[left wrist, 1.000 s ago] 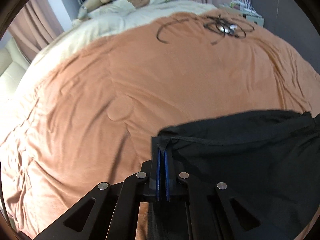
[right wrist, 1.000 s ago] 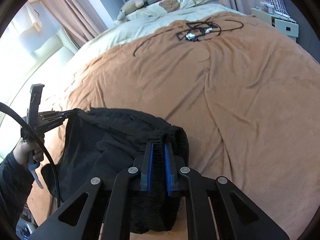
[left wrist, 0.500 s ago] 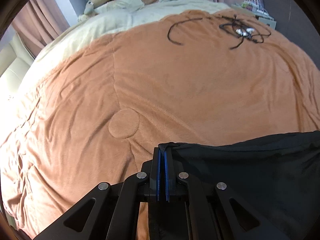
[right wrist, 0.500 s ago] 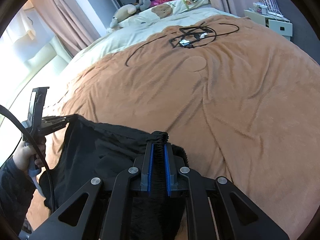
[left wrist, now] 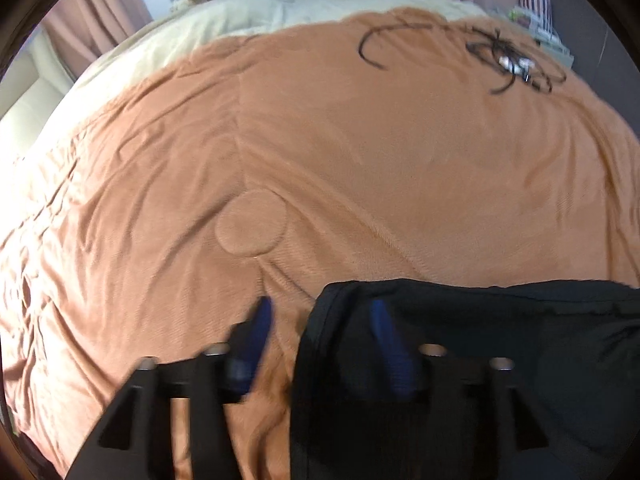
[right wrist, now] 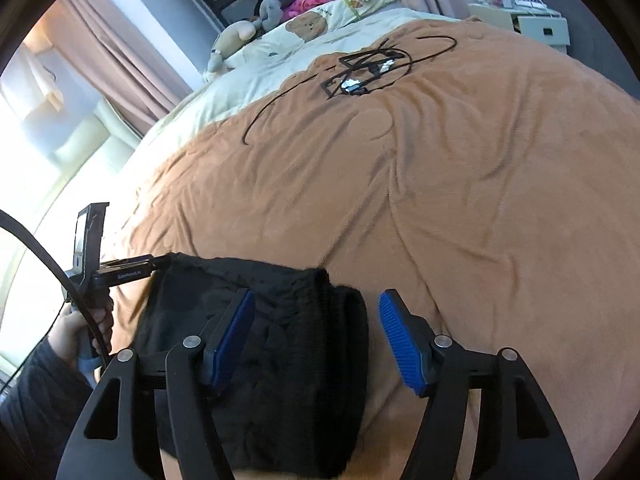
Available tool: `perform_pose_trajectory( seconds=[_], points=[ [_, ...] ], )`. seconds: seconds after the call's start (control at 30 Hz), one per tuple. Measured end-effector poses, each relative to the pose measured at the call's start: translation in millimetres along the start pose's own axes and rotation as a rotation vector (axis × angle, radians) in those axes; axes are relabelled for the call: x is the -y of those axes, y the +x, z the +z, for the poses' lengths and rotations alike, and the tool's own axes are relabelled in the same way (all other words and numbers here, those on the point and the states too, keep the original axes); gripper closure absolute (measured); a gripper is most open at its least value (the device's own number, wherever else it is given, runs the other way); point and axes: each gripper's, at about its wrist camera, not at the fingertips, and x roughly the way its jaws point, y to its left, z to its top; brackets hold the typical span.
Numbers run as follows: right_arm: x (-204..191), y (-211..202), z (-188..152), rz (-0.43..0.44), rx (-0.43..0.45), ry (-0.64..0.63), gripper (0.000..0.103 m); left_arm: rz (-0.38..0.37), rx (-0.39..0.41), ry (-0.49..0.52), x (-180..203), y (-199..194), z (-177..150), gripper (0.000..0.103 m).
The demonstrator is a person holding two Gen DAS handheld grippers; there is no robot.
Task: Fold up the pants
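The black pants (right wrist: 264, 344) lie bunched on the orange blanket (right wrist: 460, 200) at the near edge of the bed; they also show in the left wrist view (left wrist: 480, 360). My right gripper (right wrist: 314, 336) is open, its blue pads (right wrist: 232, 336) standing either side of the pants' gathered right end. My left gripper (left wrist: 320, 336) is open over the pants' left corner, with one blue pad (left wrist: 256, 332) over the blanket. It also shows from the side in the right wrist view (right wrist: 160, 266), at the pants' left edge.
A tangle of black cables with a small device (right wrist: 364, 72) lies far up the blanket, and also shows in the left wrist view (left wrist: 508, 60). Cream bedding, pillows and soft toys (right wrist: 240, 36) are beyond. A white cabinet (right wrist: 532, 28) stands at the far right.
Both grippers were shut on the pants and have opened, letting the fabric go. The pants have dropped onto the blanket.
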Motion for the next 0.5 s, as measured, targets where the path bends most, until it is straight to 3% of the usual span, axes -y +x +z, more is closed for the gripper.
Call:
perform_pose_trajectory(
  seconds=[0.03, 0.27, 0.5],
  points=[
    [4.3, -2.1, -1.8, 0.000, -0.010, 0.016, 0.040, -0.012, 0.006, -0.008, -2.7, -6.3, -2.3, 0.034],
    [15.3, -23.9, -17.1, 0.045, -0.024, 0.088, 0.040, -0.037, 0.012, -0.046, -14.4, -52.6, -25.8, 0.034],
    [20.2, -33.9, -42.2, 0.075, -0.060, 0.110, 0.040, -0.022, 0.042, -0.052, -22.5, -94.3, -53.5, 0.032]
  ],
)
